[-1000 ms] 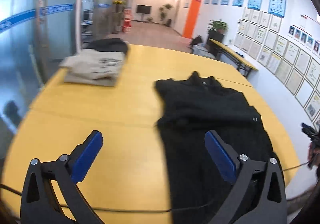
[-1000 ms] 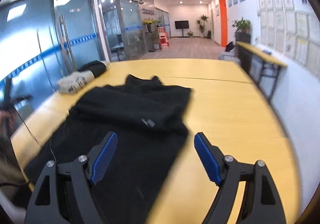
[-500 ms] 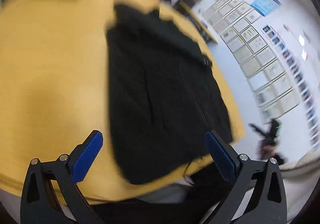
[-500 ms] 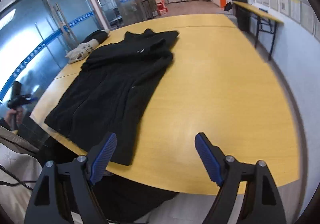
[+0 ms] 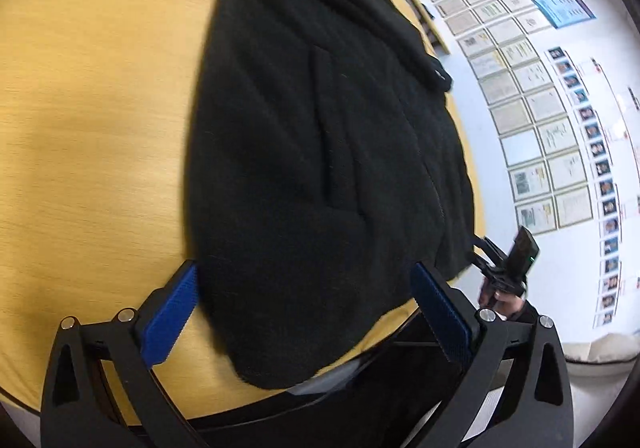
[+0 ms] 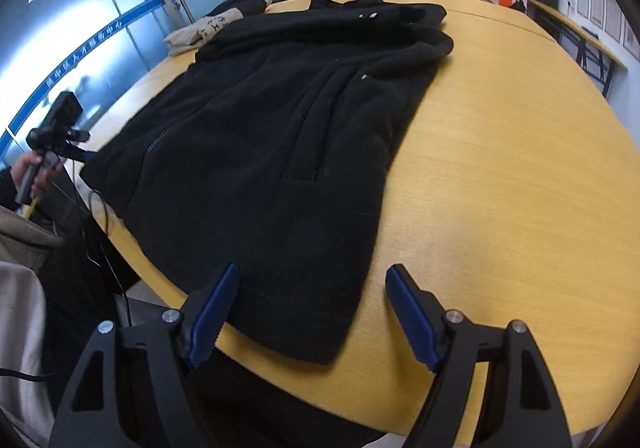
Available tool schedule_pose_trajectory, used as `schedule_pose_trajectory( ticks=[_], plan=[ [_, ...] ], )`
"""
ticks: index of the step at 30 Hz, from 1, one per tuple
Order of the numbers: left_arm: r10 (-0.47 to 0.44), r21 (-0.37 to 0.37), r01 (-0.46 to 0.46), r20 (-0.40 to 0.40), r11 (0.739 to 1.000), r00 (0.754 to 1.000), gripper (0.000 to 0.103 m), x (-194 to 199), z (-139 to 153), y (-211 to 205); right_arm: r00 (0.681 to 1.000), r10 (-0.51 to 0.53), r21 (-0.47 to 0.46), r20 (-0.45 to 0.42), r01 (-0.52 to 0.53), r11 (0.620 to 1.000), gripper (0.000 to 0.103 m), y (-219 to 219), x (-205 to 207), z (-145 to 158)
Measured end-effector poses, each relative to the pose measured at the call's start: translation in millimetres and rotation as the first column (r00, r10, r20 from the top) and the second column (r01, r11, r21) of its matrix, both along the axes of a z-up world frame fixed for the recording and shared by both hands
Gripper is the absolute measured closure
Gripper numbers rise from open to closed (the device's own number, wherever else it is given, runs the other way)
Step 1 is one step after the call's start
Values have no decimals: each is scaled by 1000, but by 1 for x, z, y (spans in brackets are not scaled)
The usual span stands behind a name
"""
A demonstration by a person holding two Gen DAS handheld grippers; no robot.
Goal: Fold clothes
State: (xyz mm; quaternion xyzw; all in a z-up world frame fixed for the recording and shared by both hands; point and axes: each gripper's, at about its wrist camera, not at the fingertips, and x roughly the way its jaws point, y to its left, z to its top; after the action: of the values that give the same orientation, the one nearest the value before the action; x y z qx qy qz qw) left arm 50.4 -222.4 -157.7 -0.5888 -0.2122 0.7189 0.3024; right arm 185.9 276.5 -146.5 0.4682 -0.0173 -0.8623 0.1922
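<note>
A black fleece jacket (image 5: 320,152) lies spread on the yellow table (image 5: 80,128), sleeves folded in, collar at the far end and hem at the near edge. It also shows in the right wrist view (image 6: 280,136). My left gripper (image 5: 306,312) is open and empty, its blue pads either side of the hem's left corner, just above it. My right gripper (image 6: 312,312) is open and empty over the hem's right corner at the table's near edge (image 6: 360,388).
A folded beige garment (image 6: 200,30) and a dark one (image 6: 240,4) lie at the table's far left. The other gripper in the person's hand shows at the right (image 5: 508,268) and at the left (image 6: 48,144). Glass walls left, a framed-paper wall right.
Both grippers have pulled back from the middle of the jacket and dropped toward the near table edge, tilting down over the hem corners. Both stayed open.
</note>
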Motion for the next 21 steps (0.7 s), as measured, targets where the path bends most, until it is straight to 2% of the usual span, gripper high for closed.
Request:
schedule_pose_trajectory(
  ticks=[6, 7, 8, 9, 11, 13, 14, 15, 17, 21],
  plan=[
    [4, 29, -3, -45, 1000, 999, 1, -2, 5, 1, 999, -20, 59, -31, 21, 998, 27, -8, -1, -5],
    [3, 22, -2, -47, 1000, 999, 1, -1, 8, 1, 999, -13, 59, -33, 15, 998, 38, -10, -1, -5],
    [2, 15, -2, -49, 1000, 999, 2, 0, 10, 1, 999, 3, 57, -33, -1, 998, 54, -13, 0, -4],
    [-2, 4, 2, -51, 1000, 999, 4, -1, 11, 3, 999, 10, 57, -31, -8, 998, 58, -16, 0, -2],
    [0, -7, -1, -37, 1000, 999, 22, -5, 8, 2, 1000, 3, 49, -23, -2, 999, 68, -18, -1, -2],
    [16, -6, -16, -5, 1000, 1000, 62, -9, 2, -4, 1000, -20, 17, -5, 20, 1000, 76, -15, -6, -1],
    [30, 2, -30, 14, 1000, 999, 69, -11, -1, -7, 999, -37, -17, 18, 37, 999, 82, -14, -11, -2],
    [46, 18, -47, 41, 999, 998, 79, -11, -6, -18, 998, -42, -46, 35, 44, 998, 84, -13, -14, -2],
    [51, 28, -53, 64, 998, 997, 85, -9, -9, -27, 998, -38, -90, 56, 43, 995, 86, -10, -13, -2],
    [55, 34, -59, 97, 998, 994, 92, 2, -9, -44, 1000, 19, -105, 9, -18, 994, 89, -20, 4, 13]
  ],
)
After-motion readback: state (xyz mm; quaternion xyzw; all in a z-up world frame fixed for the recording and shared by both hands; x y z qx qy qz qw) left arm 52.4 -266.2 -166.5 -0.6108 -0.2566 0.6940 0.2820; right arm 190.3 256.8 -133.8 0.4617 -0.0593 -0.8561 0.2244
